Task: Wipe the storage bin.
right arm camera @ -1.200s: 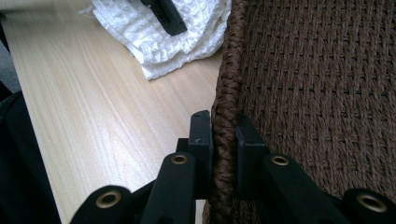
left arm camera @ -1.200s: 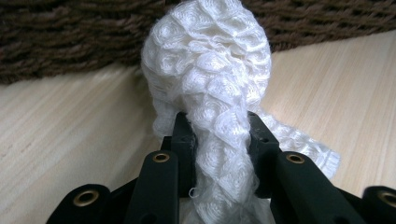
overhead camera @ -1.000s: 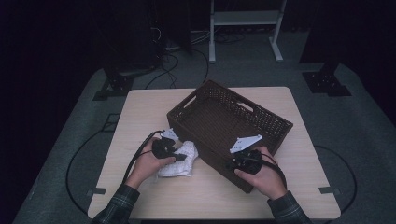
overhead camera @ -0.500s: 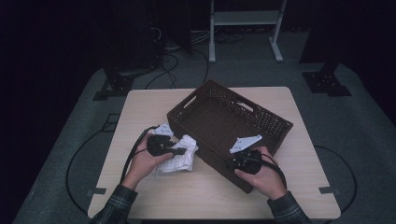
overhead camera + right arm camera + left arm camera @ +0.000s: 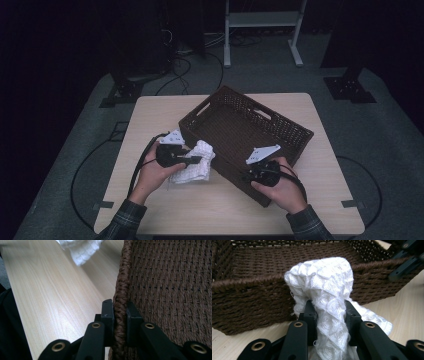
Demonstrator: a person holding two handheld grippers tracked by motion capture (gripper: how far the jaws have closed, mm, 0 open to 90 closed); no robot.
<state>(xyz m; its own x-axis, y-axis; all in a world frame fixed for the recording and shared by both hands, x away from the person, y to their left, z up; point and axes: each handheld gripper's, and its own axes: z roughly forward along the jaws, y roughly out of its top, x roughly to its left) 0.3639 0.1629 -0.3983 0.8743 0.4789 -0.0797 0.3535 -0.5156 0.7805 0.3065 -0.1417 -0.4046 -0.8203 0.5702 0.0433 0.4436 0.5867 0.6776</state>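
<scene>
Left hand-held gripper [image 5: 196,160]: jaws part closed, clamped on a bunched white cloth [image 5: 327,290]. Cloth rose above the jaws; its loose end trailed to the counter [image 5: 150,115] under and beside the gripper. Directly ahead of it stood the near wall of the brown basket [image 5: 235,125], rim about level with the cloth's top.

Right hand-held gripper [image 5: 117,311]: jaws nearly closed, pinching the basket rim, one pad outside the wall, one inside.

Open room: bare counter to the outer side of each gripper.

Surface: pale wood-grain counter. Room dark, grey floor, cables and stand legs beyond the counter's far edge.
</scene>
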